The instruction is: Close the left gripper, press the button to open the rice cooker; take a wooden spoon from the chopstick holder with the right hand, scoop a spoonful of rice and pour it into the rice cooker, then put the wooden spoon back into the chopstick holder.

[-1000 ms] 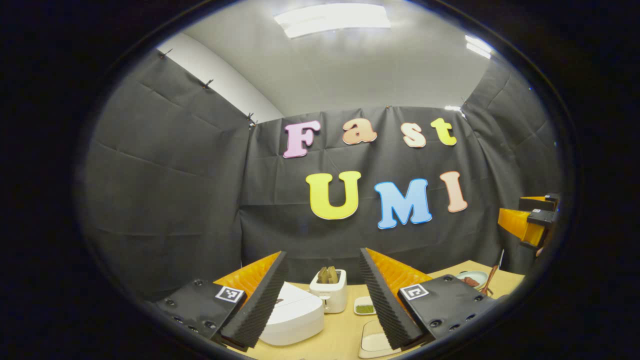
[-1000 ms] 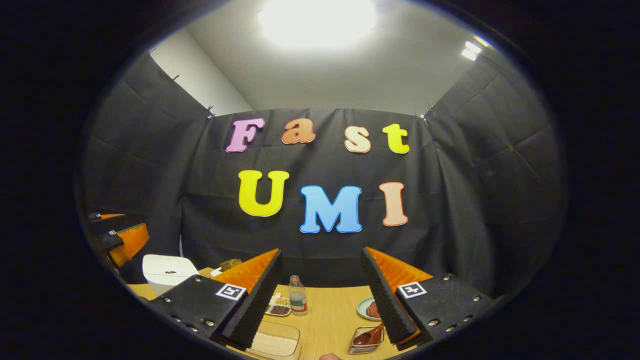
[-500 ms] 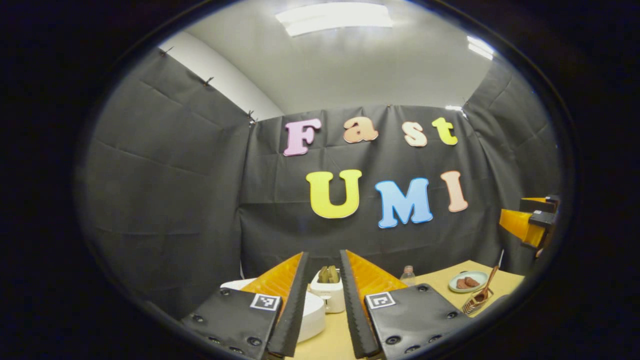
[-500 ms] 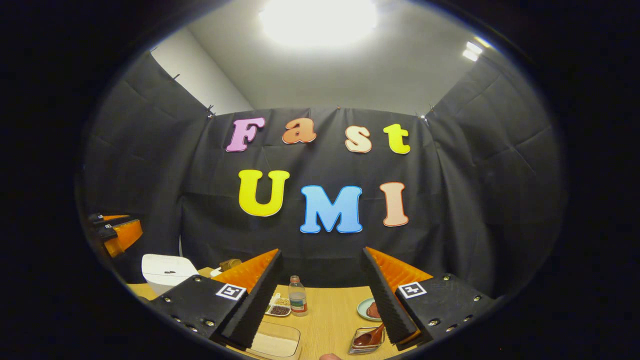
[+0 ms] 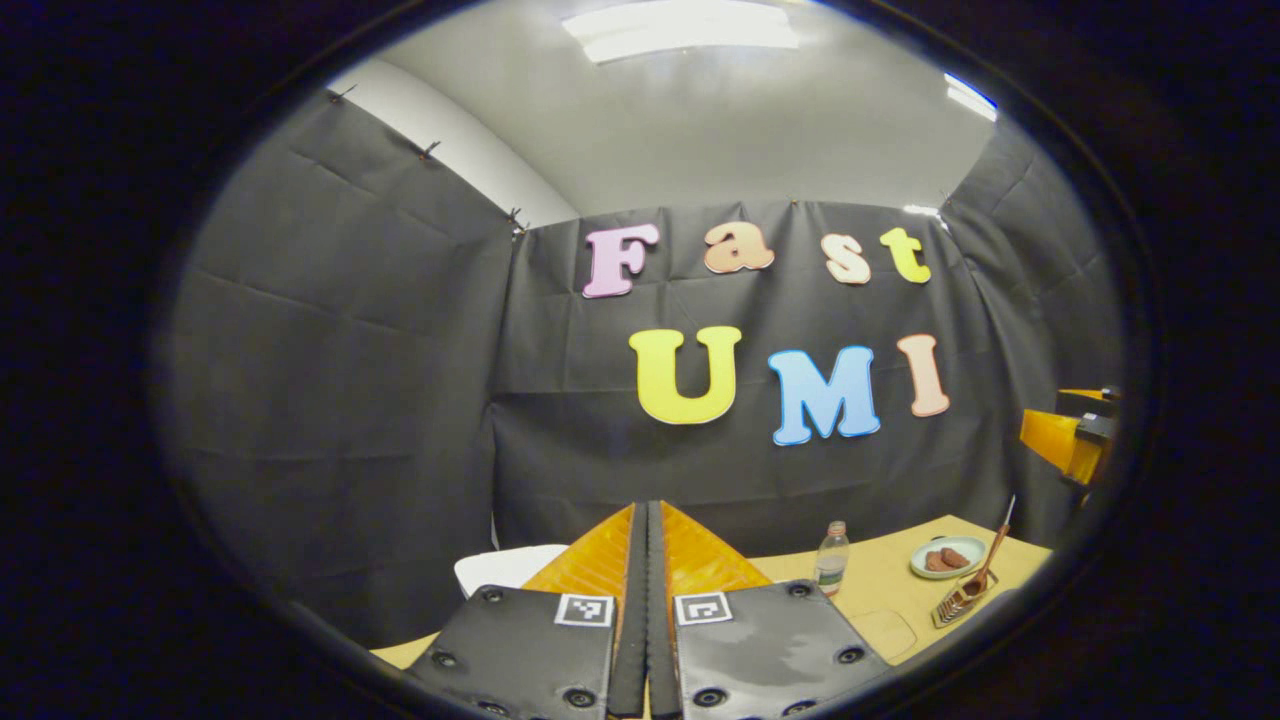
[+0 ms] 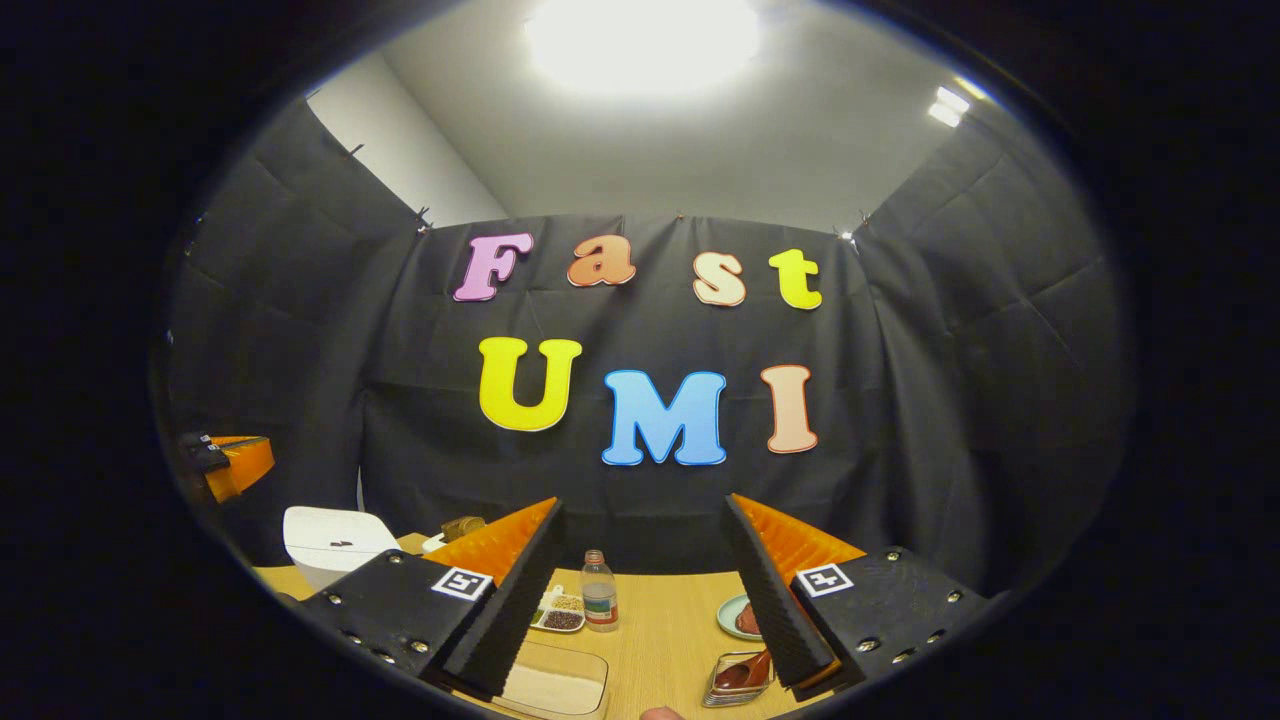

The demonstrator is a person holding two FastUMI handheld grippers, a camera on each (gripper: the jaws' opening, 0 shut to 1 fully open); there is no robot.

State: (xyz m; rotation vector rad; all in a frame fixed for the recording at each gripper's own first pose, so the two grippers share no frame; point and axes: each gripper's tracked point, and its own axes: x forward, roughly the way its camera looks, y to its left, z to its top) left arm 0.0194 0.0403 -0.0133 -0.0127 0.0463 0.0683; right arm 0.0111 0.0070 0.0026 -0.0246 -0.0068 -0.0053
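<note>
At far left in the right gripper view, the white rice cooker (image 6: 335,541) sits on the wooden worktop (image 6: 660,620) with its lid down; in the left gripper view only a sliver of its top shows beside the fingers. The left hand-held gripper (image 5: 646,600) is clenched, its two fingers pressed together with nothing between them, raised above the worktop and aimed toward the booth wall. That looks like the opening step: the fingers are shut, the button not yet pressed. The next move likely calls for tipping the closed tip down onto the cooker's lid button, which cannot be made out here.

Moving right, a divided dish (image 6: 560,613) holds pale grains in one part and dark ones in another, just beside a small clear bottle (image 6: 599,592). In front of them lies a shallow rectangular tray (image 6: 556,688) of pale contents, probably the rice. The right hand-held gripper (image 6: 640,610) hangs released, fingers spread wide over the worktop, grasping nothing.

Farther right, a wire chopstick holder (image 6: 738,680) lies low on the worktop with the wooden spoon (image 6: 748,670) resting in it, the handle slanting up and out in the left gripper view. Behind it, a small plate (image 6: 733,617) carries brown pieces of food.
</note>
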